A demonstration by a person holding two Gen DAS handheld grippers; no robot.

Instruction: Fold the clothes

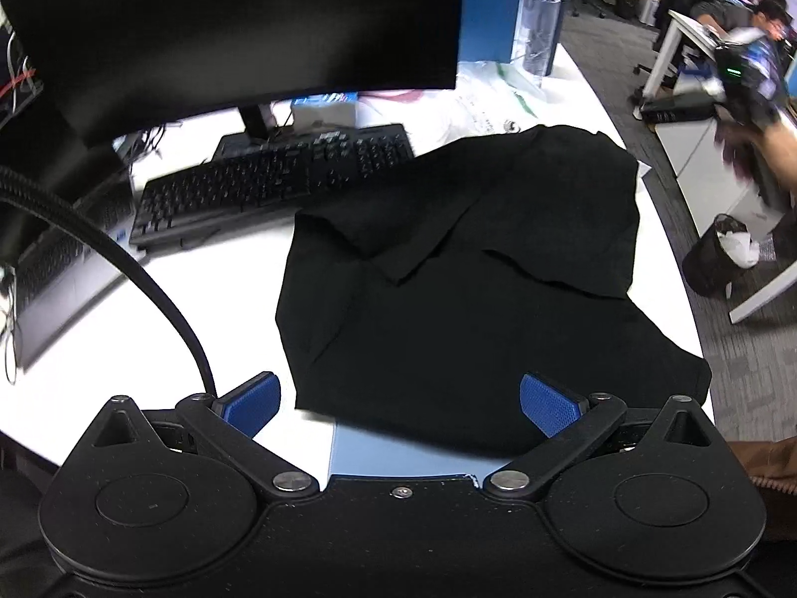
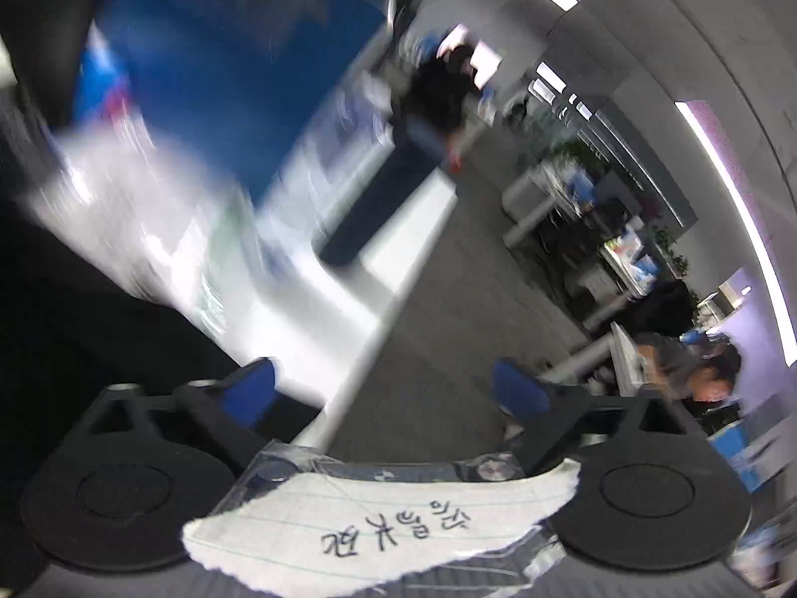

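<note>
A black garment (image 1: 463,269) lies partly folded on the white desk (image 1: 199,269), its near hem between my left fingers. My left gripper (image 1: 398,403) is open just above the near edge of the garment, blue pads (image 1: 548,403) spread wide, holding nothing. My right gripper (image 2: 383,393) is open and empty, raised off the desk and tilted toward the office floor; its view is blurred by motion. A dark patch that may be the garment (image 2: 74,309) shows at the left of the right wrist view. The right gripper also shows far right in the left wrist view (image 1: 747,74).
A black keyboard (image 1: 269,179) and a large monitor (image 1: 229,25) stand behind the garment. A water bottle (image 1: 538,25) and plastic bags (image 1: 488,94) sit at the back. A laptop (image 1: 60,269) is at left. A waste bin (image 1: 717,254) stands on the floor past the desk's right edge.
</note>
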